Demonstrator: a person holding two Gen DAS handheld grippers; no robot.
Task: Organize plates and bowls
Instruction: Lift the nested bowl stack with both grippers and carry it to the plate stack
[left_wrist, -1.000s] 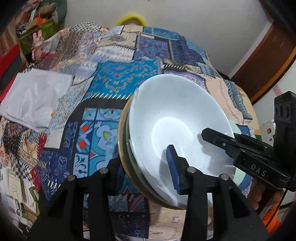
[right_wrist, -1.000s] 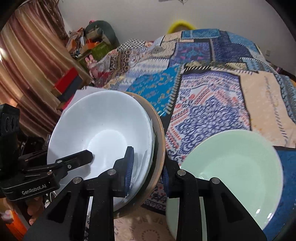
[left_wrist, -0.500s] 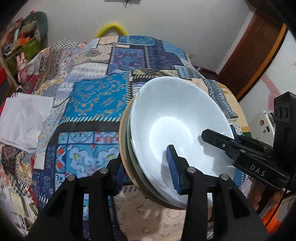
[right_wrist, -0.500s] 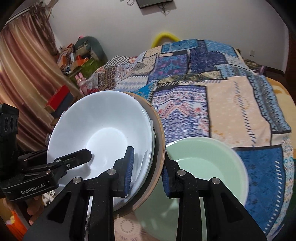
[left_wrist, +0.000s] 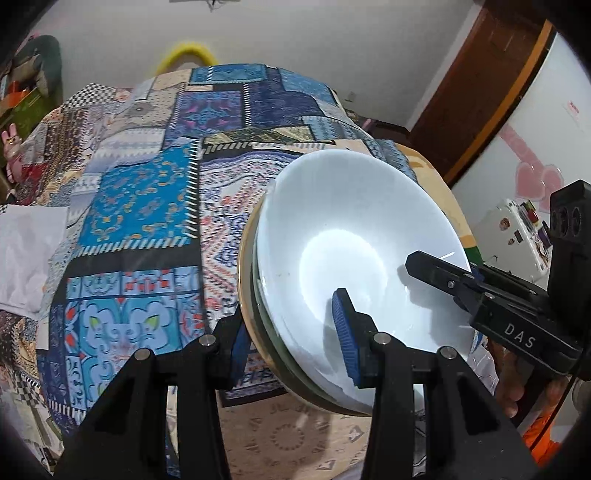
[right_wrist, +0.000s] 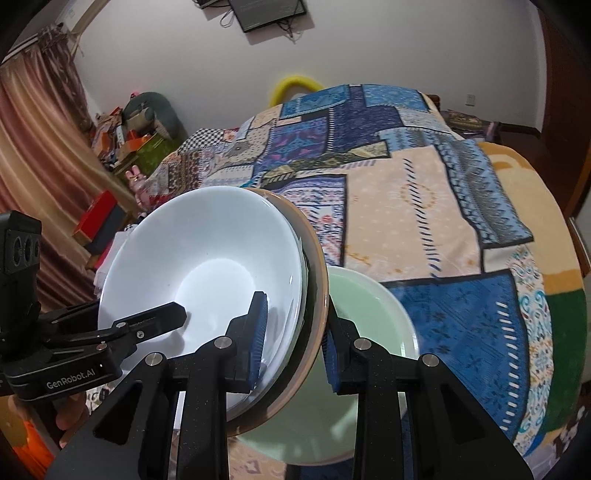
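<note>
Your stack (left_wrist: 258, 295): only rim edges show under white bowl (left_wrist: 351, 236), piece count unclear. Green bowl (right_wrist: 369, 310) near half hidden behind the stack. Wall screen (right_wrist: 269, 13) cut by top edge, text unreadable.

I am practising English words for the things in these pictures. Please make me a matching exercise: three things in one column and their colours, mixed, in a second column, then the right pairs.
Things:
1. top bowl of the held stack
2. bowl lying on the bed
3. ring by the far wall

Colours:
A. yellow
B. white
C. pale green

Pairs: 1-B, 2-C, 3-A
</note>
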